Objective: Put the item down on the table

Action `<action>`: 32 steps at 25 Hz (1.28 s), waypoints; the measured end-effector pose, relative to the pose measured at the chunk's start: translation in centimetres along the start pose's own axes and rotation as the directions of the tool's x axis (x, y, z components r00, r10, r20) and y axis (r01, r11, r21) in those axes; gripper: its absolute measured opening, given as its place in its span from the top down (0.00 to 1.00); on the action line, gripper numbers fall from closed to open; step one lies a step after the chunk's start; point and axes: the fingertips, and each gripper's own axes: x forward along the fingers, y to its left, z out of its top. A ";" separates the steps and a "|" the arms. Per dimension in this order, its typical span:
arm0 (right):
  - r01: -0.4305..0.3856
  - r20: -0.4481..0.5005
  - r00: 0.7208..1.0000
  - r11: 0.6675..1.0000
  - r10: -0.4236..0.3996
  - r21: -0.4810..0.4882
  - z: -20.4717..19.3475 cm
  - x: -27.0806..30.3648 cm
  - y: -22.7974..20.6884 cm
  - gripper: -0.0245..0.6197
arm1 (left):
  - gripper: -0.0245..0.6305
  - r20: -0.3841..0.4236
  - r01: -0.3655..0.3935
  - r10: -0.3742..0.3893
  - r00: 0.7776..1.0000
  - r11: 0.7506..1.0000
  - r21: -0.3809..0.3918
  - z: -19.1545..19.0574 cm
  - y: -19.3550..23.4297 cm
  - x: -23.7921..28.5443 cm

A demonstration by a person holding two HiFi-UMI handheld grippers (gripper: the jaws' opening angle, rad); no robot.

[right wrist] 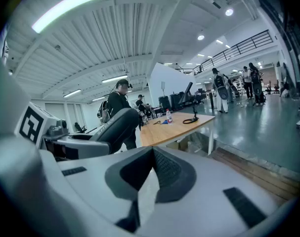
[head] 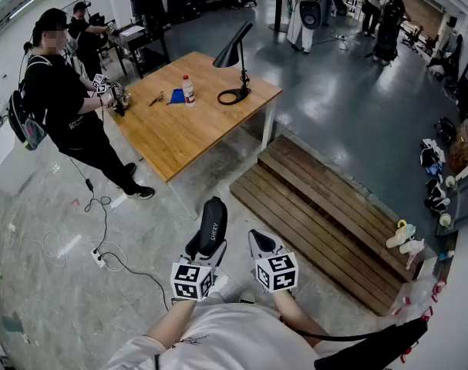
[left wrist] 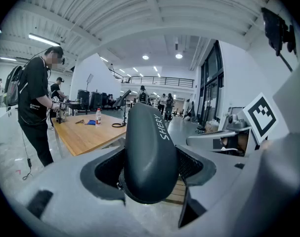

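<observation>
A dark grey oblong case printed with "SHERY" stands upright between the jaws of my left gripper, which is shut on its lower half. In the head view the case and left gripper hang above the concrete floor, well short of the wooden table. My right gripper is close beside it on the right. Its jaws meet at the tips with nothing between them. From the right gripper view the case shows to the left.
On the table are a black desk lamp, a small bottle and a blue item. A person in black works at its left end. A low wooden platform lies to the right, and cables trail over the floor.
</observation>
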 end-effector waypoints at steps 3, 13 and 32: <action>0.002 -0.018 1.000 1.000 -0.002 -0.009 0.2 1.0 -2.4 0.95 | 0.46 0.013 -0.001 0.001 1.000 1.000 -0.015 0.6 -0.4 2.3; 0.005 -0.042 0.999 1.000 -0.007 -0.026 2.5 9.5 -6.3 0.95 | 0.46 0.044 0.017 -0.016 0.999 1.000 -0.023 3.9 5.1 11.0; 0.069 0.004 0.998 0.997 -0.069 -0.032 16.2 30.6 -13.4 0.95 | 0.46 0.038 0.080 -0.079 0.996 0.996 -0.029 13.8 20.4 28.4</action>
